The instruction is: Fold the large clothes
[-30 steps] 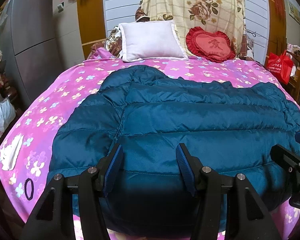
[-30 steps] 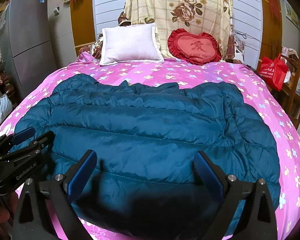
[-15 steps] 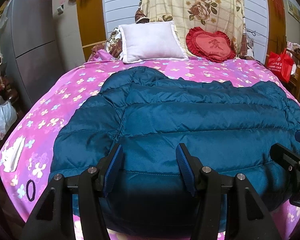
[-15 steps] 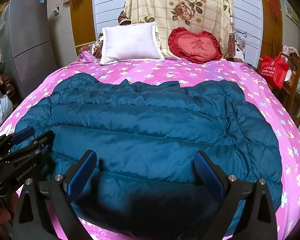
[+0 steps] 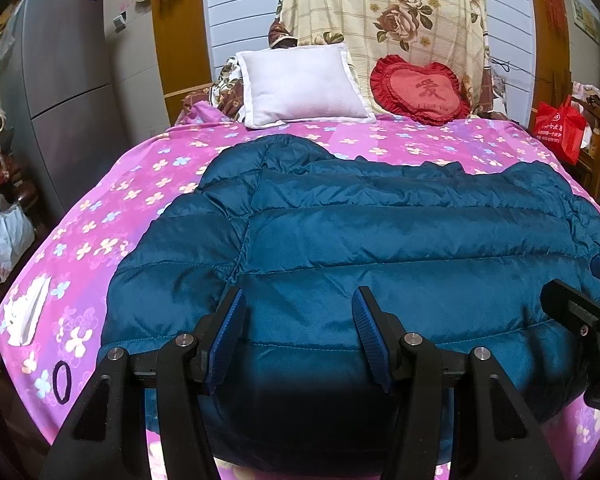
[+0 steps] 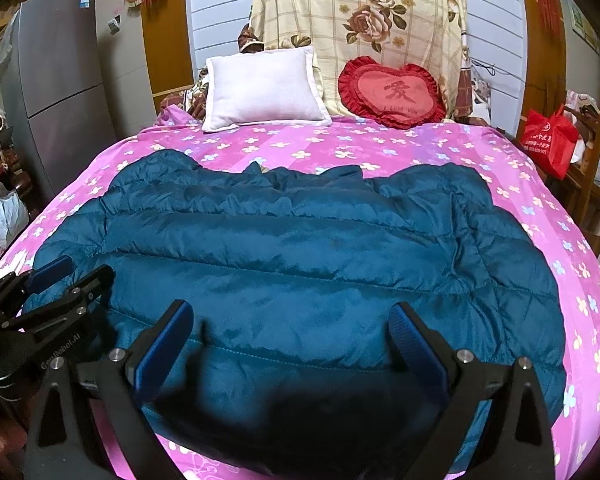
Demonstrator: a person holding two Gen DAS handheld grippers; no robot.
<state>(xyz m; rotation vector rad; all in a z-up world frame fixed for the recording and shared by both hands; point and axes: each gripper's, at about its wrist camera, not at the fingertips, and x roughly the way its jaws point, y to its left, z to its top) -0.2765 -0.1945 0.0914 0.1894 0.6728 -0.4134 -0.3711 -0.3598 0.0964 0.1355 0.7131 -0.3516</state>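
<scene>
Both grippers, left (image 5: 296,336) and right (image 6: 290,344), are hovering open over the jacket (image 5: 380,248) lying flat near the bed's (image 5: 100,208) front edge; being puffy, light and slippery, it probably needs gripping at the hem.

Pink flowered bed (image 5: 100,216) under teal puffer jacket (image 5: 380,248), white pillow (image 5: 304,80), heart cushion (image 5: 420,90) (red), black hair tie (image 5: 61,376).

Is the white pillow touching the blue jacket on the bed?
Apart. The right wrist view shows a strip of pink bedsheet between the white pillow and the blue jacket.
</scene>
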